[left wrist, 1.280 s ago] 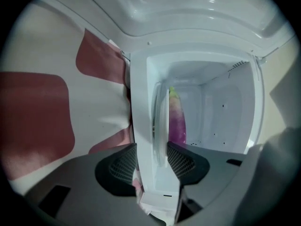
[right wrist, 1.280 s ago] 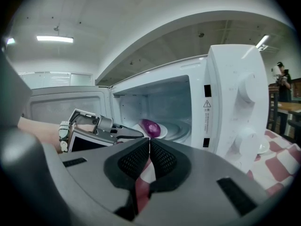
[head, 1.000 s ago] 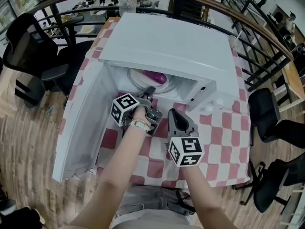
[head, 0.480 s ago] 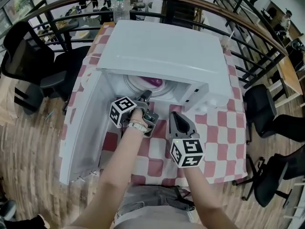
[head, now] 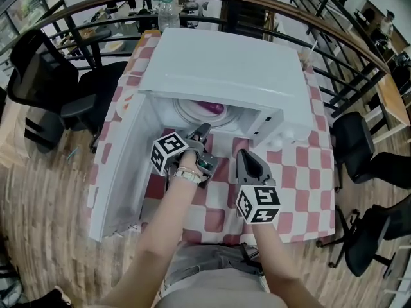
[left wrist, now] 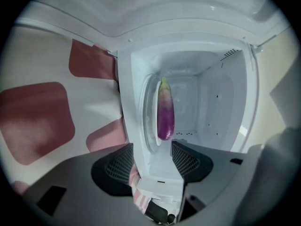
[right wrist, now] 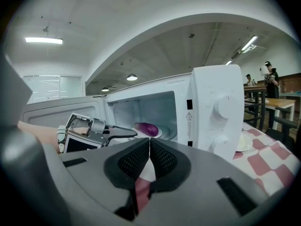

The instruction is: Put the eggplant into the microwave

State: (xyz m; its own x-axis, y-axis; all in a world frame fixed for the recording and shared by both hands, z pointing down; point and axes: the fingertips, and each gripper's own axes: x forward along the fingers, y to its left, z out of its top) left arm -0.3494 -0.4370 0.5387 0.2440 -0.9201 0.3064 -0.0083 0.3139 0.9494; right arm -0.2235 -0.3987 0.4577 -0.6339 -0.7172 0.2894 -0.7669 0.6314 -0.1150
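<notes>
A purple eggplant (left wrist: 165,114) lies on the glass turntable (left wrist: 149,114) inside the white microwave (head: 225,69), and it shows too in the head view (head: 210,108) and the right gripper view (right wrist: 146,128). The microwave door (head: 122,165) is swung open to the left. My left gripper (left wrist: 153,163) is open and empty, at the oven's mouth (head: 201,133), apart from the eggplant. My right gripper (right wrist: 149,158) is shut with nothing in it, and hangs over the checked cloth to the right (head: 247,165), in front of the control panel (right wrist: 221,112).
The table carries a red and white checked cloth (head: 302,172). A water bottle (head: 169,2) stands behind the microwave. A small plate (right wrist: 243,142) lies right of it. A curved railing (head: 321,24) and black chairs (head: 38,88) ring the table.
Both grippers have risen a little. The left one has drawn slightly back from the oven's mouth. The eggplant stays on the turntable.
</notes>
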